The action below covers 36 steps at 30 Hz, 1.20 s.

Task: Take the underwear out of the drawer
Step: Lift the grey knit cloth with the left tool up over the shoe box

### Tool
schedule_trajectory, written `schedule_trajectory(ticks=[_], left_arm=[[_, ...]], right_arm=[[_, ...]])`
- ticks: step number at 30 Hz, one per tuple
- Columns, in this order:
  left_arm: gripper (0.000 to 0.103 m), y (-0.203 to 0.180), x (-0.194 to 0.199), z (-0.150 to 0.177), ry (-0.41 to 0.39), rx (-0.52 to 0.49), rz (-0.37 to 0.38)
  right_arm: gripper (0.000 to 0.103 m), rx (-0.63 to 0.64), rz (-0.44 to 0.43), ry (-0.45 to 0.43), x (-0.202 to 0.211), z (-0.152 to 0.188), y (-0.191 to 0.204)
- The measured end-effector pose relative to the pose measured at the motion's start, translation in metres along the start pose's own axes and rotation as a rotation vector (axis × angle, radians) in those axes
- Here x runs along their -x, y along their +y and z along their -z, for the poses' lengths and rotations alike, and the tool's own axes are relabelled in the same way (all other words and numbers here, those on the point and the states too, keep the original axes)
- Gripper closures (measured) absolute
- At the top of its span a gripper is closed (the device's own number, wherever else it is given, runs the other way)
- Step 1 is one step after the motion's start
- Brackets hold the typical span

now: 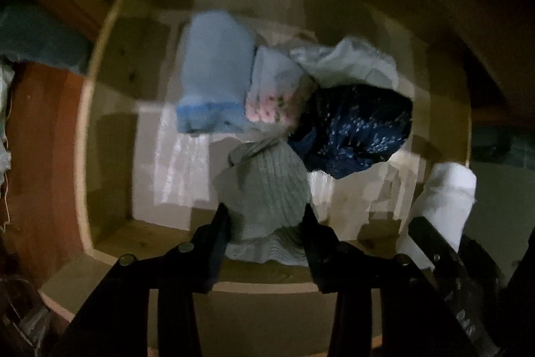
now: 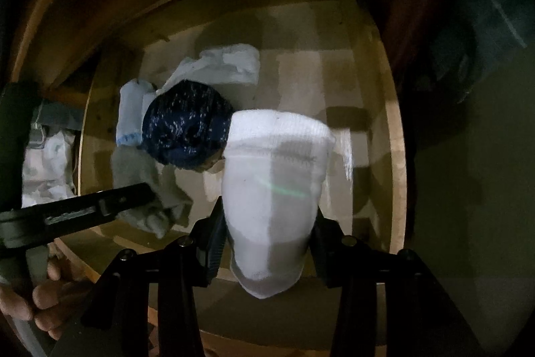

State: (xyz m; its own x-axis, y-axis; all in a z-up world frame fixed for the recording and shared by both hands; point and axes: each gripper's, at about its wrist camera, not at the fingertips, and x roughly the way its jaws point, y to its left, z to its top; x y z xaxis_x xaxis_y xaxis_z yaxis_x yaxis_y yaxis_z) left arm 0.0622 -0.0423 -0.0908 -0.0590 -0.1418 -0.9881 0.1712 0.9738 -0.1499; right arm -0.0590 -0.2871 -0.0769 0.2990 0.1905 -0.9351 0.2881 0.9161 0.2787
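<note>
Both grippers work over an open wooden drawer (image 1: 100, 109), pointed down into it. L gripper (image 1: 267, 219) has its jaws clamped on a grey ribbed garment (image 1: 264, 186), the cloth bunched between the pads; the grip sits on the near end of the piece, prob. so the rest can hang free and peel off the pile w/o dragging neighbours along. R gripper (image 2: 267, 223) is clamped on a rolled white garment (image 2: 274, 176), held by its lower end w/ the roll sticking out past the fingertips, above the drawer floor and at the right side of it; in the left wrist view it shows at the drawer's right edge. Judging by that, one piece is already out of the pile and the second is just gripped. Still in the drawer: a light blue folded piece (image 1: 214, 76), a pale piece w/ pink flowers (image 1: 274, 92), a crumpled white one (image 1: 347, 62) and a navy speckled one (image 1: 354, 129), all touching each other mid-drawer; the grey cloth's far tip meets the navy and floral pieces, so it could snag one on the way up. Room: the drawer floor left of the pile is bare, front rail is close under both grippers, cabinet frame overhangs the back. Straight up and toward the front looks the free way out. A person's hand (image 2: 36, 300) holds the L tool near the front-left corner.
</note>
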Motion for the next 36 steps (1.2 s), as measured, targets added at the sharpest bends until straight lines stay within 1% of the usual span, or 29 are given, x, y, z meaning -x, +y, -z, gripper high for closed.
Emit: schedule_trajectory(ticks=[1, 6, 10, 12, 14, 18, 23, 26, 29, 32, 36], left_arm=[[0.061, -0.01, 0.007, 0.005, -0.019, -0.005, -0.007], [0.061, 0.0, 0.039, 0.008, -0.099, -0.047, -0.014], [0.061, 0.006, 0.064, 0.019, -0.171, -0.094, -0.029], [0.061, 0.007, 0.077, 0.025, -0.201, -0.117, -0.01], [0.061, 0.008, 0.086, 0.03, -0.226, -0.135, -0.007], [0.061, 0.003, 0.109, 0.043, -0.301, -0.209, -0.028], [0.061, -0.003, 0.134, 0.057, -0.374, -0.283, -0.038], [0.061, -0.004, 0.159, 0.065, -0.433, -0.327, -0.056], [0.061, -0.003, 0.181, 0.069, -0.479, -0.346, -0.06], [0.061, -0.001, 0.213, 0.072, -0.532, -0.367, -0.067], [0.061, 0.0, 0.249, 0.071, -0.598, -0.388, -0.071]], right_arm=[[0.062, -0.002, 0.001, -0.001, 0.0, 0.0, -0.001], [0.062, 0.004, 0.019, -0.004, 0.001, -0.001, 0.001], [0.062, -0.001, 0.023, -0.004, -0.001, -0.001, 0.001], [0.062, -0.006, 0.028, -0.005, -0.001, -0.001, 0.001], [0.062, -0.009, 0.027, -0.001, -0.003, -0.001, 0.001], [0.062, -0.009, 0.03, 0.0, -0.003, -0.002, 0.0], [0.062, -0.01, 0.038, -0.004, -0.005, -0.003, 0.0], [0.062, -0.002, 0.049, -0.006, -0.005, -0.003, 0.001], [0.062, 0.005, 0.054, -0.007, -0.005, -0.003, 0.002], [0.062, 0.018, 0.067, -0.008, -0.006, -0.003, 0.004], [0.062, 0.039, 0.091, -0.014, -0.006, -0.002, 0.006]])
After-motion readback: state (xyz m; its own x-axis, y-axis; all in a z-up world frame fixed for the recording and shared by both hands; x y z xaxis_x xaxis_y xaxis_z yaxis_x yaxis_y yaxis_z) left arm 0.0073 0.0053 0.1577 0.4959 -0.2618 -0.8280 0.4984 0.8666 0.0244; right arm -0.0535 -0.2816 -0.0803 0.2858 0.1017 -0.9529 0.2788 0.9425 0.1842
